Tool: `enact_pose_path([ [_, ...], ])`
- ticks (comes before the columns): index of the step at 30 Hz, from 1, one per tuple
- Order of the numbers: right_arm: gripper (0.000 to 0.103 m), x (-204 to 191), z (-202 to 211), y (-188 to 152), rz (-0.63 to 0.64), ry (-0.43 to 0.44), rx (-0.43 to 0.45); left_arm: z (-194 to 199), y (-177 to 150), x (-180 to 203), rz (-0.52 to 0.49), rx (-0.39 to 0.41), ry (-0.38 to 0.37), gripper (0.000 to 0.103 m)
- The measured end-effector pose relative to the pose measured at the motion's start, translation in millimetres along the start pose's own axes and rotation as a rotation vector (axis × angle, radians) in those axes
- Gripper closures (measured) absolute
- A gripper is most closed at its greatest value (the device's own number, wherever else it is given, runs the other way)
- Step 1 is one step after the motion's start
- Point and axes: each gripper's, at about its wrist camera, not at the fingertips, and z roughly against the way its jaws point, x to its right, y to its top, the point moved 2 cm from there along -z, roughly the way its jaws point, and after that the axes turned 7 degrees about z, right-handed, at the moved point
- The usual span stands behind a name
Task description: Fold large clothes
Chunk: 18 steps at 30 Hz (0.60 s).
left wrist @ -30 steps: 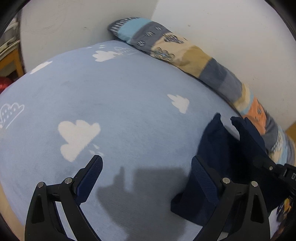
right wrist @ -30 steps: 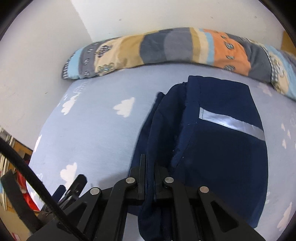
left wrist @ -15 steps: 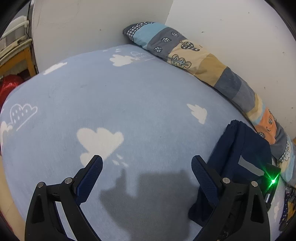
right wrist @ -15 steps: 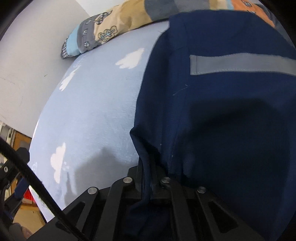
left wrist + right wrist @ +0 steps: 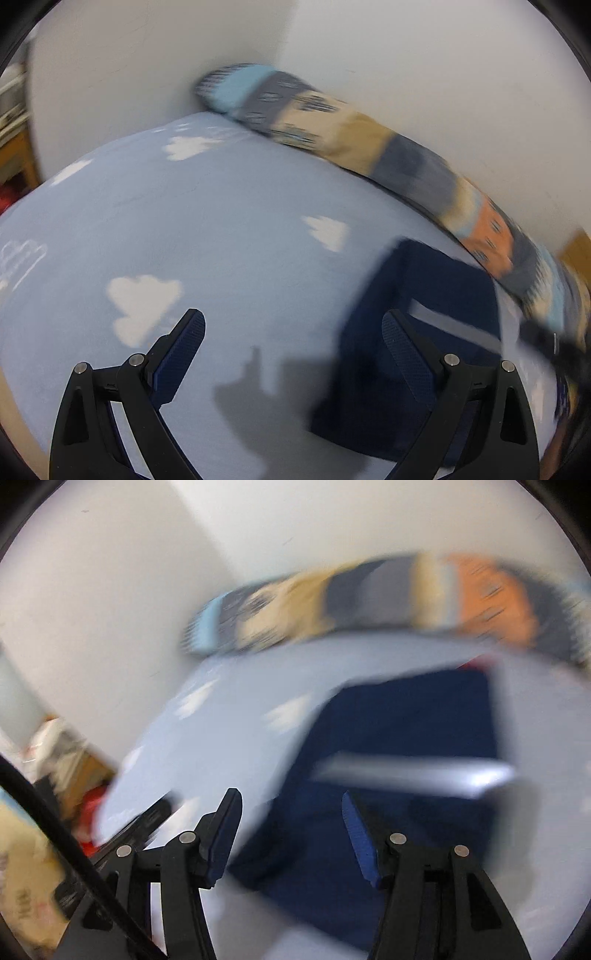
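A bed [image 5: 229, 206] fills most of the room's corner, its pale blue sheet printed with white clouds [image 5: 142, 302]. Along the far edge, against the white wall [image 5: 424, 66], lies a long patchwork bolster [image 5: 354, 136] in blue, grey, tan and orange. Off the left side sits blurred clutter [image 5: 62, 760], red and tan.

Bedroom in a home. Bed [image 5: 229, 229] covered by a pale blue sheet printed with white clouds [image 5: 142, 306], pushed into a corner between 2 plain white walls [image 5: 424, 74]. Long patchwork bolster [image 5: 354, 136] in blue, grey, tan and orange lying along the far edge against the wall. Folded navy garment [image 5: 406, 731] with a grey reflective stripe resting on the sheet. Blurred wooden furniture and household clutter [image 5: 62, 753] beside the bed at left.
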Motion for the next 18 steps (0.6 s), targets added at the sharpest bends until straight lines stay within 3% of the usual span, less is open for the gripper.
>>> enact_pose_path([
  [2,0.044,44,8,10,0.002,-0.182,0.0,-5,-13,26,-0.035,-0.044,-0.066,0.006],
  [3,0.054,58,7,14,0.002,-0.23,-0.006,-9,-22,42,-0.055,-0.08,-0.108,0.006],
  [4,0.075,74,3,17,0.001,-0.262,-0.03,-13,-30,55,-0.075,-0.112,-0.142,0.006],
  [6,0.09,106,-17,21,-0.027,-0.306,-0.09,-21,-49,78,-0.1,-0.157,-0.18,0.006],
  [8,0.093,125,-35,27,-0.065,-0.285,-0.107,-28,-67,100,-0.161,-0.196,-0.206,0.007],
  [12,0.093,141,-65,41,-0.043,-0.315,-0.089,-42,-100,125,-0.272,-0.216,-0.184,0.007],
  [14,0.093,146,-81,49,-0.047,-0.271,-0.068,-50,-114,130,-0.31,-0.23,-0.157,0.007],
  [18,0.093,145,-118,51,0.055,-0.353,-0.14,-62,-132,127,-0.337,-0.239,-0.134,0.007],
])
